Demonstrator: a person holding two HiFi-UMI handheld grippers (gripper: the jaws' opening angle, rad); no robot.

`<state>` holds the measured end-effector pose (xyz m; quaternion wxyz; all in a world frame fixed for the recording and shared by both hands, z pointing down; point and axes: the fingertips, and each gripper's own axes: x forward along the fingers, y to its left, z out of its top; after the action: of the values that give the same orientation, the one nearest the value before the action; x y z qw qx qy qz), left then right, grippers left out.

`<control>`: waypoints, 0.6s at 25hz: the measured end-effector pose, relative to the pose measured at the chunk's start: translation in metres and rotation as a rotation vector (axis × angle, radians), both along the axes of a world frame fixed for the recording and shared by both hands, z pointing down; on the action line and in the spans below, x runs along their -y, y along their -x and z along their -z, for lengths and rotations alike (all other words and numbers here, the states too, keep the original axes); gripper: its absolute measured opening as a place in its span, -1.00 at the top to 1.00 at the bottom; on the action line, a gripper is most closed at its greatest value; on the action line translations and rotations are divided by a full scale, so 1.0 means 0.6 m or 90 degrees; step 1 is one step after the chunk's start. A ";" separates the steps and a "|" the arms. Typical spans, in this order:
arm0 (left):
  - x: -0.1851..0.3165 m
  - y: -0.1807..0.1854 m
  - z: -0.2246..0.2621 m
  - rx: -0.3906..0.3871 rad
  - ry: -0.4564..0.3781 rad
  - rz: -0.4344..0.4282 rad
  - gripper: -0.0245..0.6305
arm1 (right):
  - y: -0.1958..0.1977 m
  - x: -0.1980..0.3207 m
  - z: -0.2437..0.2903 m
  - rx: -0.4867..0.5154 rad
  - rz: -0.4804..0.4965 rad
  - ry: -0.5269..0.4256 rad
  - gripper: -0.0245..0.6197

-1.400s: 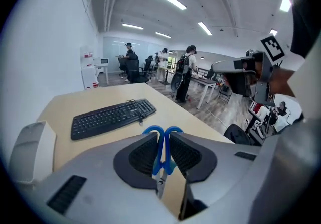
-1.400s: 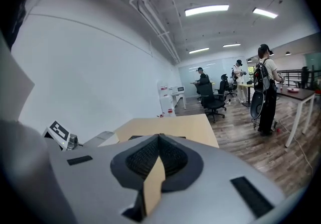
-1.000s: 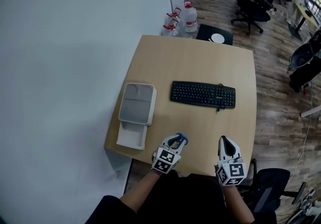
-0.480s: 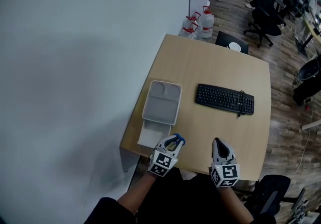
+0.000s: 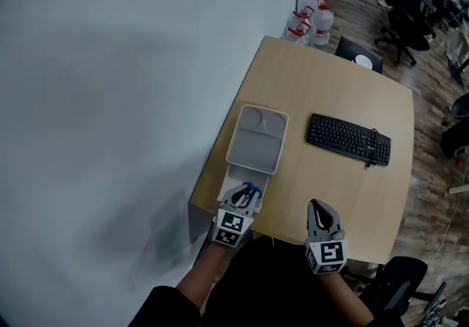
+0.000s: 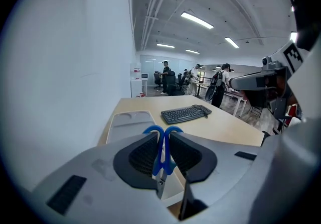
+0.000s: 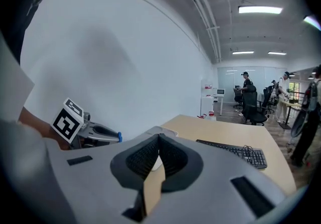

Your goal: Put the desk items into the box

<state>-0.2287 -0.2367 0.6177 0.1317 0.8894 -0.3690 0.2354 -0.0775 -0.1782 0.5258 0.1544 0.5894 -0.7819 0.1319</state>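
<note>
My left gripper is shut on a pair of blue-handled scissors and hangs over the open white box at the table's near left edge. In the left gripper view the scissors stand upright between the jaws, blades pointing down toward the box. Just beyond the box lies its grey lid. My right gripper is shut with nothing in it, near the table's front edge to the right. The right gripper view shows the left gripper off to the left.
A black keyboard with a coiled cable lies at the middle right of the wooden table. A white wall runs along the table's left side. Water bottles and office chairs stand beyond the far edge.
My left gripper has carried the scissors leftward from the table's front edge to above the open box. The right gripper has stayed near the front edge.
</note>
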 end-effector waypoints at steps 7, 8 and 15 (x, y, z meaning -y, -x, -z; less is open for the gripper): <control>0.023 0.020 -0.068 0.013 0.051 0.030 0.69 | 0.018 0.052 -0.005 0.027 0.035 -0.003 0.74; 0.027 0.026 -0.069 0.002 0.058 0.041 0.69 | 0.025 0.055 -0.003 0.030 0.041 -0.002 0.74; 0.063 0.045 -0.084 -0.017 0.085 0.057 0.69 | 0.042 0.067 -0.019 0.036 0.057 0.021 0.74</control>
<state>-0.2554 -0.2748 0.6682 0.2058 0.8646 -0.3899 0.2411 -0.1025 -0.2186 0.5374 0.1477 0.5473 -0.8092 0.1543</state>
